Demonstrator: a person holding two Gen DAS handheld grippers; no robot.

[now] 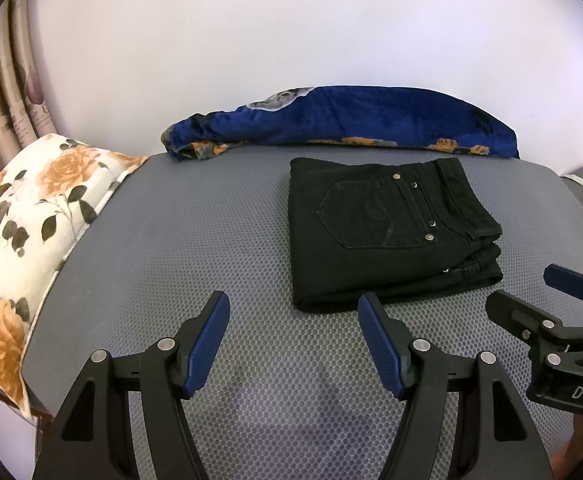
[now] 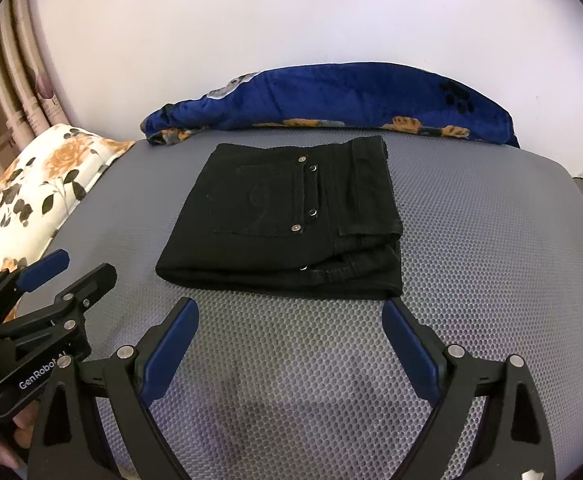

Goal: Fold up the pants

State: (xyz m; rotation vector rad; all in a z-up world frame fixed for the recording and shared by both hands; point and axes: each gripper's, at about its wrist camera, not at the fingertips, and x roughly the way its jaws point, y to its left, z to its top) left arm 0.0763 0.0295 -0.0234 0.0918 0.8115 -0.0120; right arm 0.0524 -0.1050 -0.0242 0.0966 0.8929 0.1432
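Black pants [image 1: 387, 232] [image 2: 291, 224] lie folded into a compact stack on the grey honeycomb mat [image 1: 171, 248] [image 2: 491, 248], back pocket and rivets facing up. My left gripper [image 1: 293, 310] hovers open just in front of the stack's near left corner, nothing between its blue pads. My right gripper [image 2: 289, 312] is open as well, just short of the stack's near edge, empty. Each gripper shows in the other's view: the right gripper [image 1: 527, 286] at the right edge, the left gripper [image 2: 79, 268] at the left edge.
A rolled blue blanket [image 1: 347, 124] [image 2: 331, 100] with orange flowers lies along the mat's far edge against the white wall. A floral pillow [image 1: 31, 216] [image 2: 35, 184] borders the mat's left side. Curtains [image 1: 7, 92] hang at far left.
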